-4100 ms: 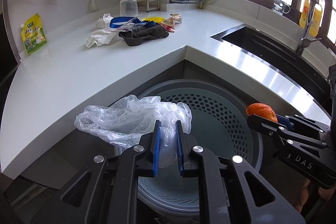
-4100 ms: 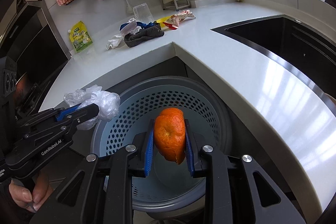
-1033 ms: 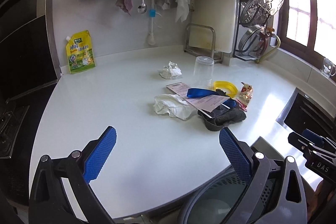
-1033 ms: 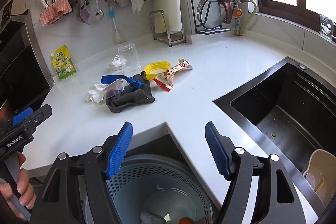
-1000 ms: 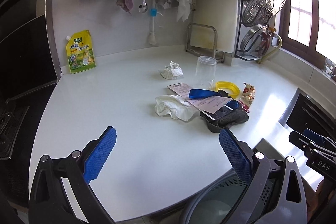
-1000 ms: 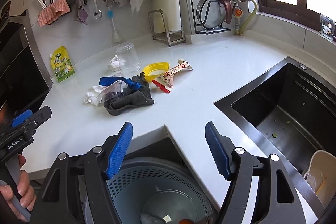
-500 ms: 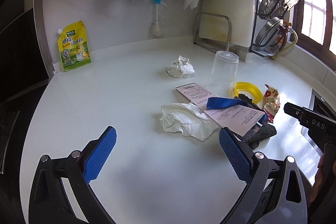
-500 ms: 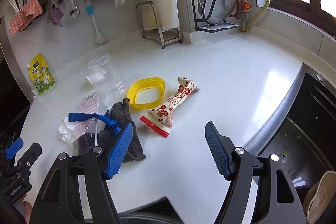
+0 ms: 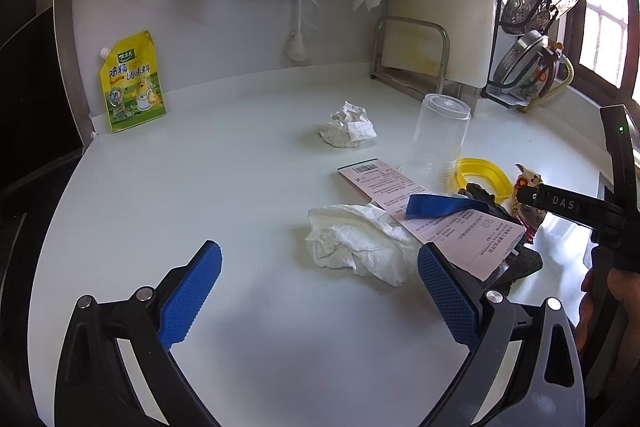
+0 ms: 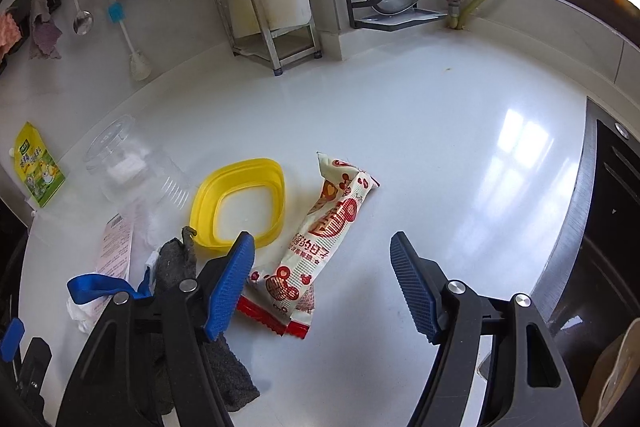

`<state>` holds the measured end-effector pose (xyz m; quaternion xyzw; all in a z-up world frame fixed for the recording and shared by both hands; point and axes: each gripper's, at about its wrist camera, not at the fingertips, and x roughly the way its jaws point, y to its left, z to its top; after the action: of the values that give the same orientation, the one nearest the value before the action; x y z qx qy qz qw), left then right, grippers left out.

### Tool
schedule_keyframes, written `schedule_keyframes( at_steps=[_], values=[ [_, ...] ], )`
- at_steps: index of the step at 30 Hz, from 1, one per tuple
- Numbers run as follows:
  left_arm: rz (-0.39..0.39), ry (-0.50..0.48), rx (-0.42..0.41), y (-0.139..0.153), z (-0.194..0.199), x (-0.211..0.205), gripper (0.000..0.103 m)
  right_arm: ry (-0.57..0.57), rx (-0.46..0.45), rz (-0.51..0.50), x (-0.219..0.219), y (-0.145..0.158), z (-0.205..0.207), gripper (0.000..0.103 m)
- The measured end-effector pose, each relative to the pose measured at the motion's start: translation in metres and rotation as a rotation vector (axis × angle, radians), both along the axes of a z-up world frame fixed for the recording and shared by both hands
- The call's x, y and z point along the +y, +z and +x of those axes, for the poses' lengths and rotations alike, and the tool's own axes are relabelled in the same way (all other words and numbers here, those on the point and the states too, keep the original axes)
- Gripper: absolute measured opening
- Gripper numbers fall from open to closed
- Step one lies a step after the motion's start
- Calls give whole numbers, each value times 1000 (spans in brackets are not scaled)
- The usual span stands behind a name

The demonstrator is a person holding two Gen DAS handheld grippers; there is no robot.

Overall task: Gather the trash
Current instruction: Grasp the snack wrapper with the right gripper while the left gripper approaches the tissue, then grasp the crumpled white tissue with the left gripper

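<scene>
Both grippers empty now, fingers spread wide. Plastic bag and orange peel held 4.1 s ago over the perforated bin: gone from the fingers; a scrap and a spot of orange seen at the bin bottom 1.0 s ago. Bin itself out of frame at this moment. Two pieces of trash judged delivered; next pair being lined up.

Left gripper (image 9: 318,301) carried up from the bin and forward over the white counter (image 9: 200,195), closer to the pile than 0.5 s ago. Crumpled white tissue (image 9: 358,245) just ahead, between the blue pads but nearer the right-hand one. Not yet touching. Pink receipt (image 9: 436,213) overlapping the tissue's far edge, blue strap (image 9: 434,206) lying on the receipt. Second paper wad (image 9: 349,126) farther back, well apart.

Right gripper (image 10: 320,287) likewise moved in from counter edge. Red-and-white snack wrapper (image 10: 320,247) now lying partly between the pads, its lower end beside the left-hand pad. Yellow lid ring (image 10: 240,205) touching or nearly touching that pad's tip; cannot tell which. Grey cloth (image 10: 188,291) under the gripper body, left side.

Upturned clear cup (image 9: 438,139) and yellow seasoning pouch (image 9: 132,83) standing; status as trash unclear.

Risk judged: receipt dragged along with the tissue; yellow ring nudged on closing.
</scene>
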<state>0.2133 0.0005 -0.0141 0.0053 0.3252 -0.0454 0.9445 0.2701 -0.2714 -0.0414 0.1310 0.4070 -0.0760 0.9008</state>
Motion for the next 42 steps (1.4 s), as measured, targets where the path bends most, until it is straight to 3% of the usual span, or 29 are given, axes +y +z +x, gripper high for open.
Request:
schedule_keyframes(
  at_steps=[2,7,10,23,33,36,42],
  values=[
    [-2,1,4,-1,1,0,97,2,6,0,-1,-1,1,66],
    [-3,4,11,-1,2,0,97,24,32,9,-1,-4,3,35],
    [-4,4,15,-1,2,0,97,47,37,-7,3,-4,0,26],
    [-31,-2,73,-5,21,6,97,101,-53,27,1,16,-48,24],
    [79,34,117,-14,49,-10,97,105,-73,57,-3,21,-69,24],
    [70,28,154,-21,55,-12,95,109,-84,72,-5,23,-73,24],
    [79,25,214,-32,64,-14,62,116,-100,94,-9,27,-78,24]
  ],
)
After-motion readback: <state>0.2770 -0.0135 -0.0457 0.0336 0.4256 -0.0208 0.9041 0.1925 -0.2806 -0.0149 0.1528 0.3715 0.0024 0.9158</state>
